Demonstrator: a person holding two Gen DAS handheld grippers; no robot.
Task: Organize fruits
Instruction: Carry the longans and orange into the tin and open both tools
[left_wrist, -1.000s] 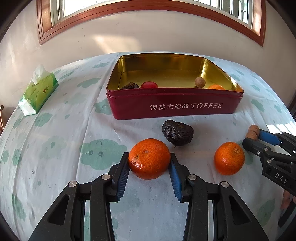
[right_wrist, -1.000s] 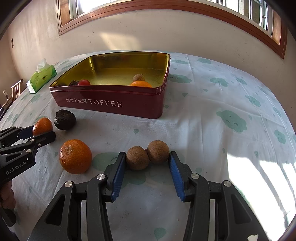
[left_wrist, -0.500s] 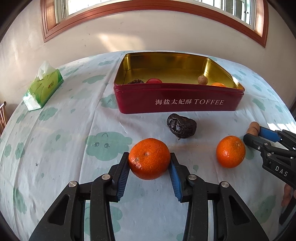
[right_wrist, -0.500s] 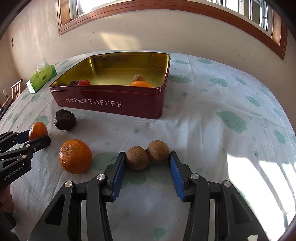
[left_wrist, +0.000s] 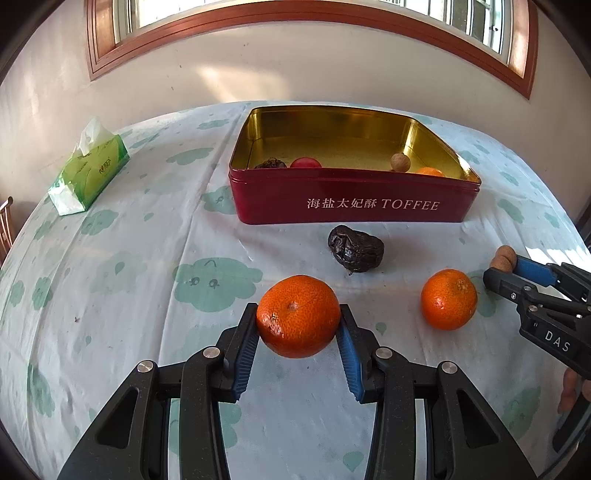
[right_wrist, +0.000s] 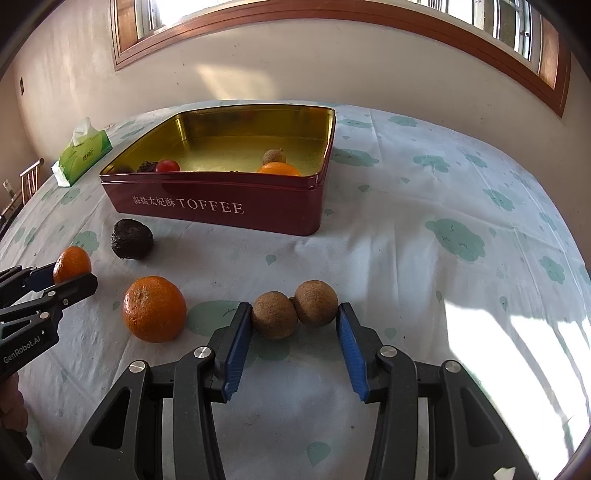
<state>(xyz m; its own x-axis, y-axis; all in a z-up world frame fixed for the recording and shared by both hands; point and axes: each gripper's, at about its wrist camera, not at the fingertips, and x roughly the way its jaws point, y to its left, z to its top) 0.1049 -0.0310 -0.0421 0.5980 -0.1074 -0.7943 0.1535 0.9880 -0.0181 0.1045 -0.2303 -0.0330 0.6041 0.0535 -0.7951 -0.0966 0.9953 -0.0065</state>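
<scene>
While the left gripper (left_wrist: 298, 334) is lifting its clamped tangerine (left_wrist: 297, 316) clear of the tablecloth (left_wrist: 122, 280), nearer than the tin (left_wrist: 351, 201), transfer is beginning. Right of it, a second tangerine (left_wrist: 448, 299) is lying in front of the tin. The right gripper (right_wrist: 294, 332) is clamping two brown fruits (right_wrist: 294, 309), their pair axis running left-right, parallel to the tin's front.

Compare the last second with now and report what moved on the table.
The left gripper has lifted and drawn back from the red tin, carrying the mandarin it stays shut on. The right gripper has not moved, still closed on the two brown fruits. The loose mandarin, the dark wrinkled fruit and the tin's contents stayed put.
</scene>
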